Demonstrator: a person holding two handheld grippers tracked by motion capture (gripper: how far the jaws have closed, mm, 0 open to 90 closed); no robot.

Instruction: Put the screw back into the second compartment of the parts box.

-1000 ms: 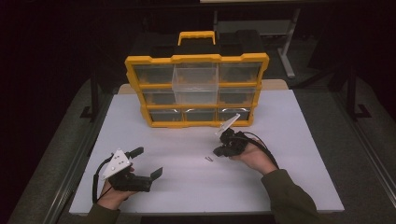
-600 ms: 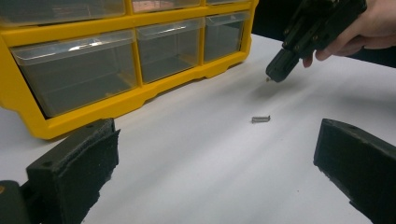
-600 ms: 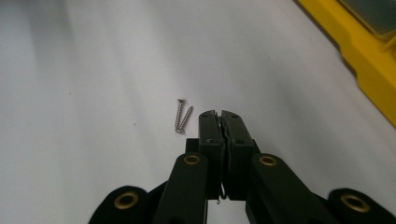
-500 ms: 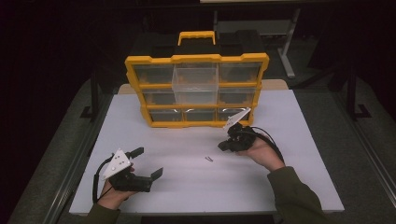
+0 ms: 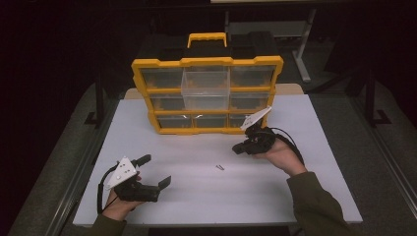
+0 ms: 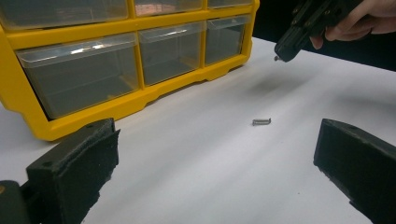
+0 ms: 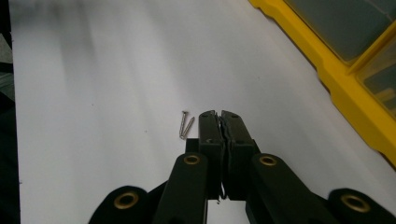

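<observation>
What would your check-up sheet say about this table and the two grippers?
Surface: white table, flat.
Job's things: one small screw lying loose; yellow drawer box upright behind it, with clear drawers.
Clutter: nothing seen.
Grippers: left gripper open, near the front edge; right gripper shut, held above the table beside the box.
Cables: left cable and right cable loop by the hands, away from the screw.
Surroundings: dark; metal stand behind.

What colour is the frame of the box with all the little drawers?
Bright yellow. The drawer box frame shows best in the left gripper view.
</observation>
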